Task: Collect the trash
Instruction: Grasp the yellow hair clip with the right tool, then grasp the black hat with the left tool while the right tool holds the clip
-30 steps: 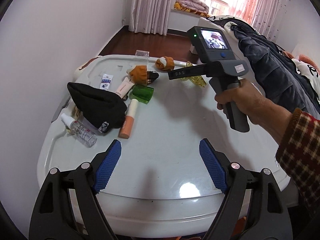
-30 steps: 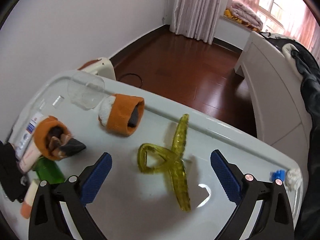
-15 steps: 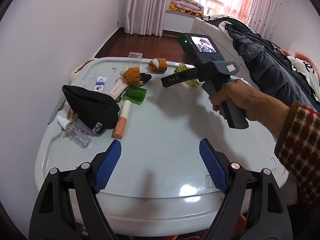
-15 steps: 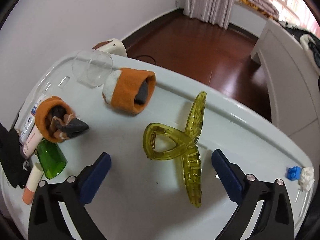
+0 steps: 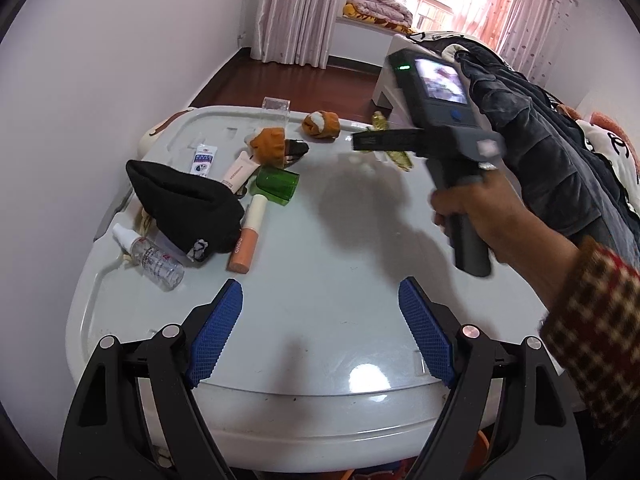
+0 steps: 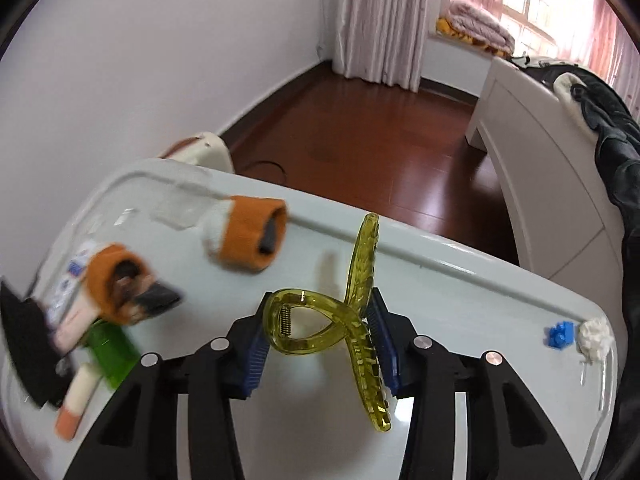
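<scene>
A yellow-green translucent hair claw clip (image 6: 332, 316) sits between the blue pads of my right gripper (image 6: 320, 344), which is shut on it at the far side of the white table (image 6: 460, 276). In the left wrist view the clip (image 5: 394, 150) peeks out past the right gripper's body (image 5: 440, 136), held by a hand. My left gripper (image 5: 320, 332) is open and empty above the table's near edge (image 5: 320, 392).
Along the table's left lie two orange socks (image 5: 322, 124) (image 5: 272, 142), a green cup (image 5: 276, 186), a black hat (image 5: 188, 208), cream tubes (image 5: 248, 236), a clear spray bottle (image 5: 154, 260). A blue and white bit (image 6: 576, 336) lies at the right. A bed with dark clothes (image 5: 540, 140) stands right.
My right gripper has moved forward over the clip and shut on it. The left gripper has stayed open, hardly moving.
</scene>
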Action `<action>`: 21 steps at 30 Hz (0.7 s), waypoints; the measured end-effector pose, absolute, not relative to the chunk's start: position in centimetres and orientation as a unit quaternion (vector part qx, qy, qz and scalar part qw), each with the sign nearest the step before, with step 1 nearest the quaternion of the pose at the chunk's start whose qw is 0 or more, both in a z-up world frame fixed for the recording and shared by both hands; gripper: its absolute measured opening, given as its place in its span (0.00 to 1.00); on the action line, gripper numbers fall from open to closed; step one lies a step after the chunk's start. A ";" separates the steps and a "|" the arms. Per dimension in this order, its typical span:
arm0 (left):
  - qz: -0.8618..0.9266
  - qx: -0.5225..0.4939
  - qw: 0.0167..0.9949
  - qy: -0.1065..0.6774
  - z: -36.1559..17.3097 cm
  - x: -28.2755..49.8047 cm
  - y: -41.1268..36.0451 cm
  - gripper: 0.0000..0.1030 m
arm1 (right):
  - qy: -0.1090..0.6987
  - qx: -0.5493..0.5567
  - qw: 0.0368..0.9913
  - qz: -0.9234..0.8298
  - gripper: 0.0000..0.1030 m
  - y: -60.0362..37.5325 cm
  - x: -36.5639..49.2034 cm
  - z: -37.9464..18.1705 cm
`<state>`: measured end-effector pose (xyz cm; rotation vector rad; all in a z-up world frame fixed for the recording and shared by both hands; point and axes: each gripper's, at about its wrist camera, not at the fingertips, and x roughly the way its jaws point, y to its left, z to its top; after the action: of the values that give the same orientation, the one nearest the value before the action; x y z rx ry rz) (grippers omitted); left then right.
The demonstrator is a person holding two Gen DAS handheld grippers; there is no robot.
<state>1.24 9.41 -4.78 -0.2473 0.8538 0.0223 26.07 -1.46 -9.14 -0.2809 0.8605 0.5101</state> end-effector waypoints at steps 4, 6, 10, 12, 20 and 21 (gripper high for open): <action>0.018 -0.128 0.903 0.409 -4.7 1.0 10.1 0.76 | 0.408 -0.101 0.863 0.280 0.44 -3.7 21.5 -6.5; 0.028 -0.135 0.904 0.405 -4.7 0.9 10.8 0.76 | 0.409 -0.102 0.857 0.296 0.44 -5.2 18.1 -5.2; 0.090 -0.160 0.897 0.401 -5.1 0.5 14.4 0.76 | 0.410 -0.107 0.849 0.316 0.45 -8.6 11.1 -3.4; 0.117 -0.180 0.890 0.403 -5.4 0.5 16.2 0.76 | 0.415 -0.090 0.844 0.326 0.45 -10.5 8.2 -2.9; 0.168 -0.156 0.877 0.422 -5.7 6.5 18.6 0.80 | 0.411 -0.036 0.849 0.331 0.45 -15.0 5.4 -3.6; 0.168 -0.156 0.871 0.435 -6.2 7.7 18.7 0.80 | 0.411 -0.037 0.849 0.330 0.45 -15.2 5.6 -3.7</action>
<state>7.68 18.69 -6.22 -0.3270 0.9099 0.3511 5.56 -15.16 -3.73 -0.0782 0.8665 0.6946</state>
